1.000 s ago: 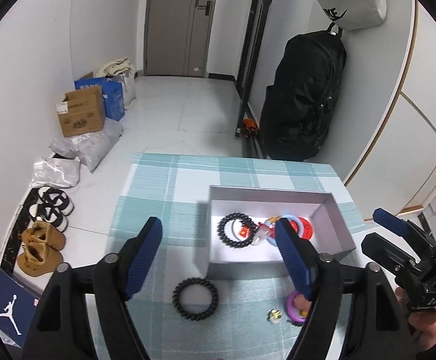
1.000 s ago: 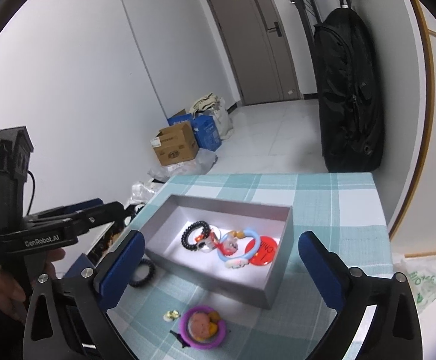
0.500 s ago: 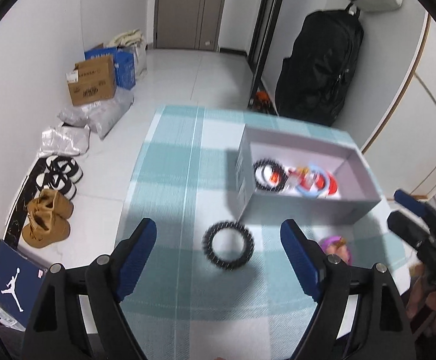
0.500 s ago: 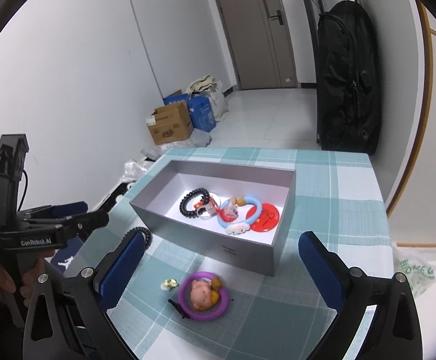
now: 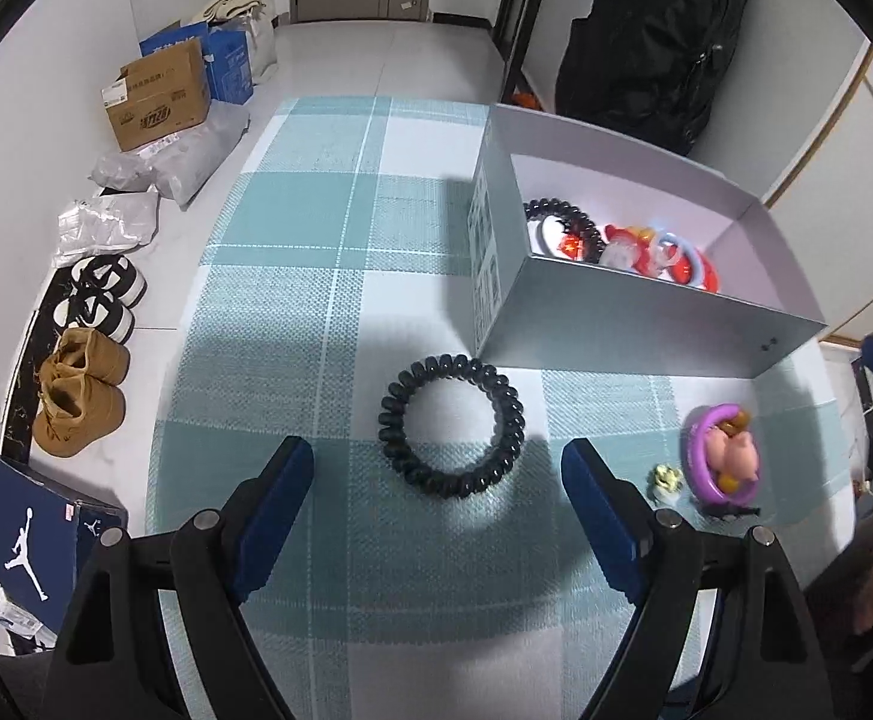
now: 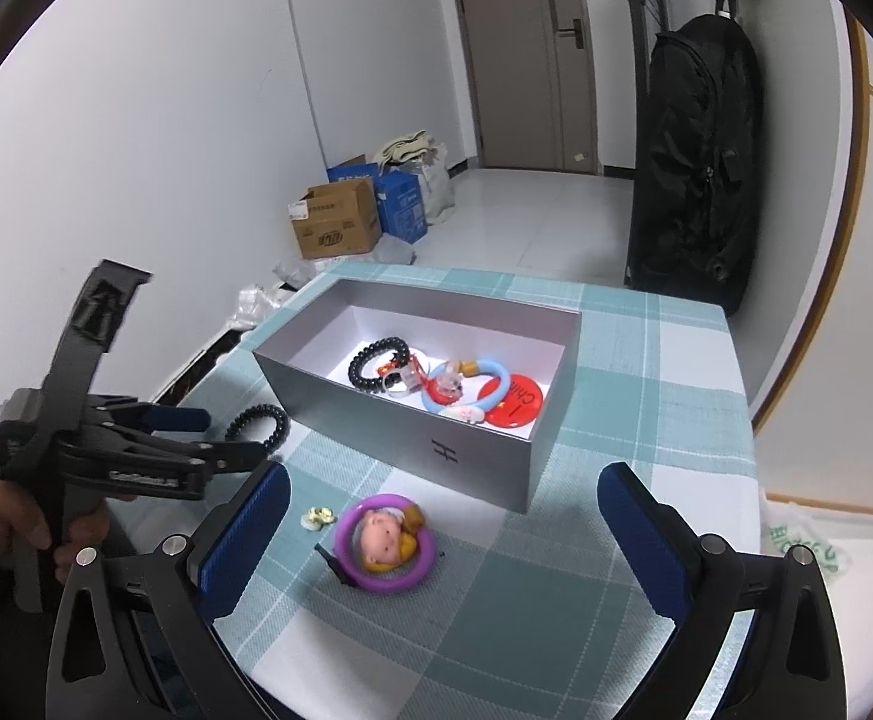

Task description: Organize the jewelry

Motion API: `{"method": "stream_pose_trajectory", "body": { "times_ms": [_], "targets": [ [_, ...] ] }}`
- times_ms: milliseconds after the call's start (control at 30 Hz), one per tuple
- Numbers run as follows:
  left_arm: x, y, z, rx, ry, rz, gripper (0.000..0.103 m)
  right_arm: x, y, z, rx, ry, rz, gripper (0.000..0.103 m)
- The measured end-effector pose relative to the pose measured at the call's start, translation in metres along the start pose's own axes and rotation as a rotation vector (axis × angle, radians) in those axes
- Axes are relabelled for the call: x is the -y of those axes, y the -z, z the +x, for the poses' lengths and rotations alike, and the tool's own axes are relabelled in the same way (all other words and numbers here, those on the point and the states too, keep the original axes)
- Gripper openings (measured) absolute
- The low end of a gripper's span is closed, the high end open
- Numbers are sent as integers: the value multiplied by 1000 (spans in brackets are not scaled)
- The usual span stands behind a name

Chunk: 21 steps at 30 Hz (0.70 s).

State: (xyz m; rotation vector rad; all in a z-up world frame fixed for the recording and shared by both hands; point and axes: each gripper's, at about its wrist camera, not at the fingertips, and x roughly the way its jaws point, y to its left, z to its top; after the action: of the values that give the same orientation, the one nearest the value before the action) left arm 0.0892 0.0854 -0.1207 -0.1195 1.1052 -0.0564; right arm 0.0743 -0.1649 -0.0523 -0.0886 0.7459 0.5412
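Dropping left gripper (image 5: 436,480) toward the black coil (image 5: 451,425), jaws wide and empty; right gripper (image 6: 442,516) open, empty too.

A tall black backpack (image 6: 697,162) stands against the white wall beside a grey-brown door (image 6: 523,54). On the pale tiled floor (image 5: 388,60) sit a brown cardboard carton (image 5: 157,99), a blue box (image 5: 226,60) behind it and grey plastic mailer bags (image 5: 172,162). Along the wall lie black-and-white slippers (image 5: 100,300), tan suede boots (image 5: 79,396) and a blue shoebox with a white jumping figure (image 5: 34,546).
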Motion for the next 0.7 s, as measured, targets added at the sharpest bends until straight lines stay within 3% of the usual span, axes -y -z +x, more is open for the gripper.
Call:
{"method": "stream_pose_trajectory", "body": {
  "times_ms": [233,367,500,600,700],
  "targets": [
    [5,-2,2,33,-70,19,81,-4,2,1,-21,21,-18,103],
    [4,-2,1,45,-42,7,81,-3,1,1,-24,52,-17,103],
    [6,-5,0,51,-54,22,56,-1,1,1,-30,62,-7,103],
    [9,-5,0,49,-41,40,44,-1,1,2,-36,68,-8,103],
    [13,-5,-1,45,-43,54,42,-1,1,2,-45,77,-9,103]
  ]
}}
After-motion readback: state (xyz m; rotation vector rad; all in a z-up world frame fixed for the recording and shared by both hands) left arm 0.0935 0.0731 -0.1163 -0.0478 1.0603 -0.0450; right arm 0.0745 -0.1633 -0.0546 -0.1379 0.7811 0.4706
